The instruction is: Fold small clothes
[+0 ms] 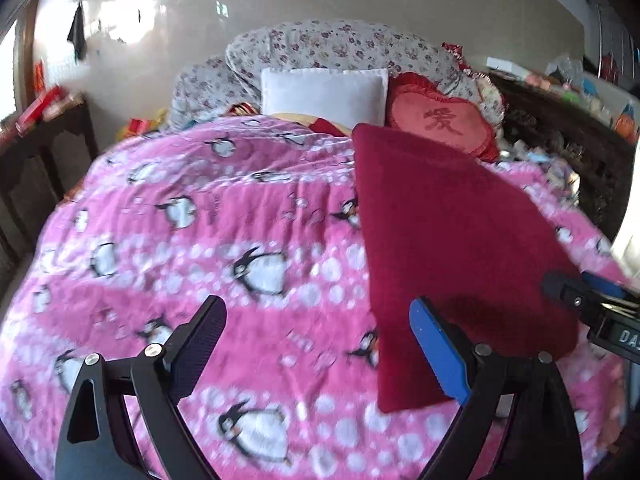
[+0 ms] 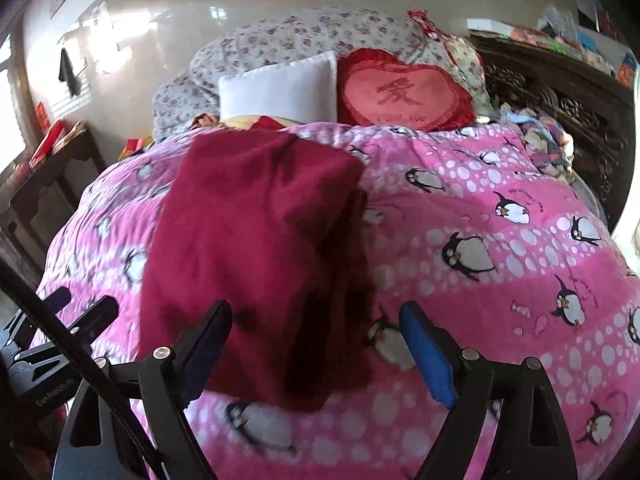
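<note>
While both grippers hang wide apart with nothing in them, a red cloth point(image 1: 452, 248) lies flat on the bed.

The cloth rests on the pink penguin blanket point(image 1: 224, 240). The left gripper point(image 1: 316, 344) is just left of the cloth's near end. The right gripper point(image 2: 316, 344) is over that near end. Behind the cloth sit a white pillow point(image 2: 280, 88) and a red heart cushion point(image 2: 404, 96).
</note>
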A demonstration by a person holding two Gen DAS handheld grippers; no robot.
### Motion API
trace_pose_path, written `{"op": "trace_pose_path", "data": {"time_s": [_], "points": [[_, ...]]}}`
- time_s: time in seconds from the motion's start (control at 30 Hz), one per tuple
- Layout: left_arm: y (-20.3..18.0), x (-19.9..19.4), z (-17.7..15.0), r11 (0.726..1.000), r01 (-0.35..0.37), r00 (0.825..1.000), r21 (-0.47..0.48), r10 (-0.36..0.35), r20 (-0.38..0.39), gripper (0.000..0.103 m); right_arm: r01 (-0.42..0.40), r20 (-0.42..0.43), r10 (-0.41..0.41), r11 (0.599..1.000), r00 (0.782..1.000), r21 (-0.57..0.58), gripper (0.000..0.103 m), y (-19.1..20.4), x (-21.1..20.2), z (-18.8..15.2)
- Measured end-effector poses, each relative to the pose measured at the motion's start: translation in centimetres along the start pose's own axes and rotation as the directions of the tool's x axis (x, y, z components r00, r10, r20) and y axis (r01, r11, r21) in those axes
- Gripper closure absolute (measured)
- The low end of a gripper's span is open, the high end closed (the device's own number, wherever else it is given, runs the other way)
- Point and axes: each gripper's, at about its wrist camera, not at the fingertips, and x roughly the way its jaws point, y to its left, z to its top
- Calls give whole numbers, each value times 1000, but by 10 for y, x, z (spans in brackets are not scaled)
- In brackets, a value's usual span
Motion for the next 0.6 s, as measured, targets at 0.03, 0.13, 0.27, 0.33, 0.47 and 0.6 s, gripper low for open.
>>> {"op": "trace_pose_path", "data": {"time_s": [0.03,0.13,0.27,0.33,0.47,0.6], "points": [[2,4,5,999,32,999,-18,-32,-5,8,-2,6,1,1000,1000,19,9,-7,3,5],[10,21,22,987,132,990,-89,-136,-44,4,-60,-20,62,994,998,87,2,-28,18,16],[8,47,36,974,189,975,-122,-201,-94,4,-151,-36,158,979,987,139,2,-40,36,25],[5,55,38,966,229,965,-122,-242,-101,4,-196,-26,201,971,979,139,1,-40,43,29],[-12,72,37,962,264,954,-72,-271,-128,4,-273,-44,289,937,956,220,0,-46,68,32],[-19,88,31,946,308,938,-99,-320,-137,4,-357,-71,391,889,918,286,1,-47,92,27]]}}
